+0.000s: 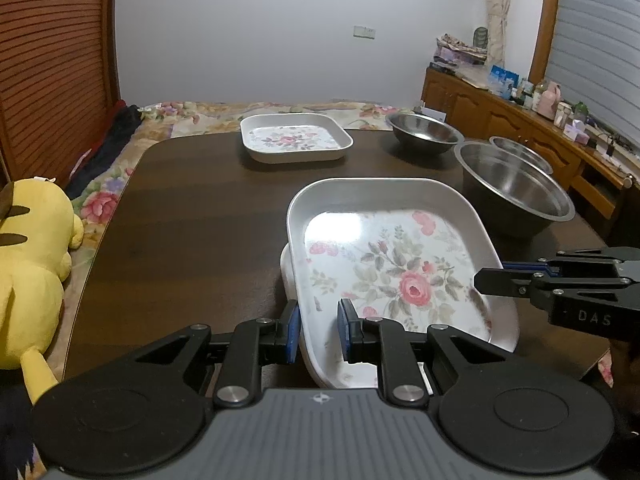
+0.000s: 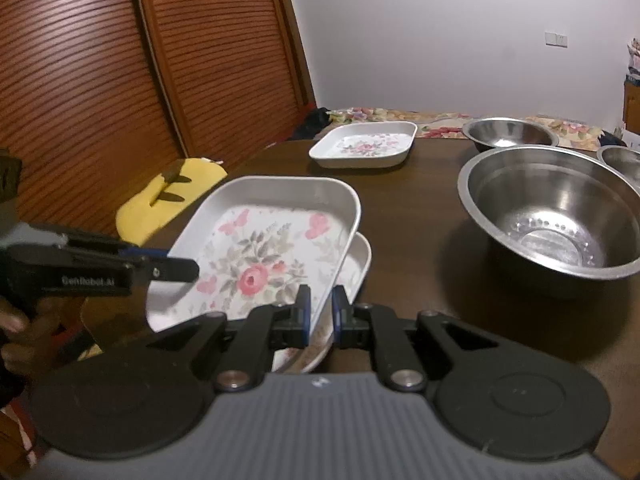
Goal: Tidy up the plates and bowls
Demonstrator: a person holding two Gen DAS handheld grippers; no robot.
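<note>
A white square plate with a rose print (image 1: 400, 264) (image 2: 256, 256) hangs tilted just over a second white plate (image 1: 285, 268) (image 2: 360, 256) on the dark wooden table (image 1: 200, 220). My left gripper (image 1: 318, 320) (image 2: 192, 270) is shut on the top plate's near-left rim. My right gripper (image 2: 320, 304) (image 1: 480, 280) is shut on its opposite rim. A third floral plate (image 1: 294, 136) (image 2: 364, 144) sits at the far side. Three steel bowls stand to the right: a large one (image 1: 516, 188) (image 2: 552, 216), a medium one (image 1: 424, 130) (image 2: 510, 132) and a small one (image 1: 520, 152) (image 2: 620, 160).
A yellow plush toy (image 1: 32, 272) (image 2: 168, 196) lies off the table's left edge on floral bedding (image 1: 192, 114). A cluttered wooden sideboard (image 1: 500, 120) runs along the right wall. Louvred wooden doors (image 2: 100, 80) stand at the left.
</note>
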